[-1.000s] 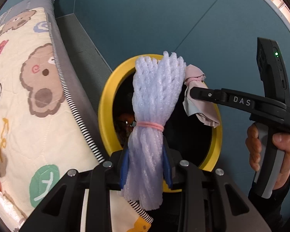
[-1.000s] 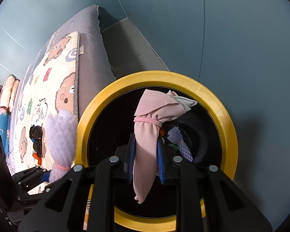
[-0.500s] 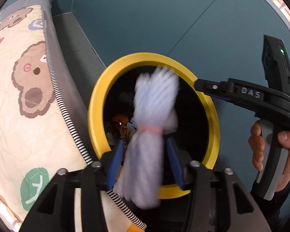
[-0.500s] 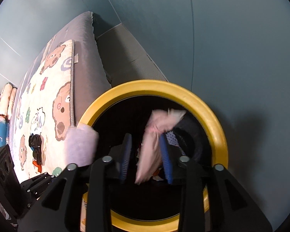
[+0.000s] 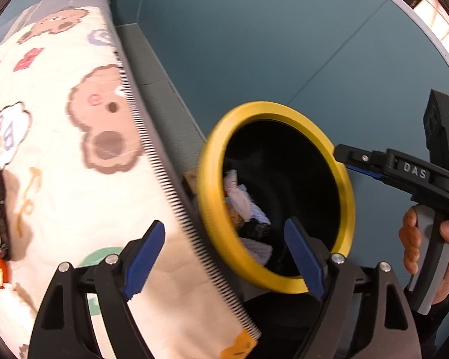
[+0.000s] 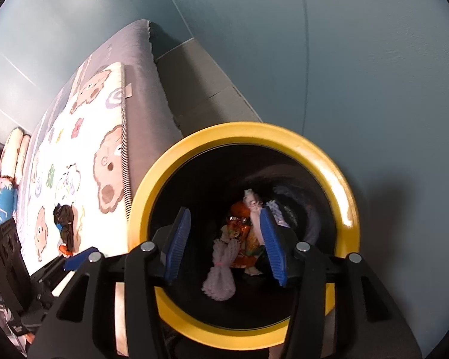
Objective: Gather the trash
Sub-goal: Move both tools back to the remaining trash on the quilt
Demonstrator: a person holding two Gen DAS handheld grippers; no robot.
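A black trash bin with a yellow rim (image 5: 212, 161) (image 6: 323, 161) stands on the floor beside the bed. Inside it lie a lavender foam-net bundle (image 6: 221, 272) (image 5: 259, 249), a pink cloth bundle (image 6: 254, 209) (image 5: 239, 200) and orange wrappers (image 6: 239, 227). My left gripper (image 5: 224, 260) is open and empty above the bin's near rim. My right gripper (image 6: 224, 248) is open and empty over the bin mouth; it also shows in the left wrist view (image 5: 359, 161), held by a hand.
A bed with a cream bear-print quilt (image 5: 60, 155) (image 6: 83, 155) and grey mattress side lies left of the bin. A small dark doll-like toy (image 6: 64, 224) lies on the quilt. Teal walls (image 5: 254, 45) stand behind the bin.
Both grippers opened. The lavender foam-net bundle fell from the left gripper and the pink cloth bundle from the right gripper into the bin. The left gripper swung left.
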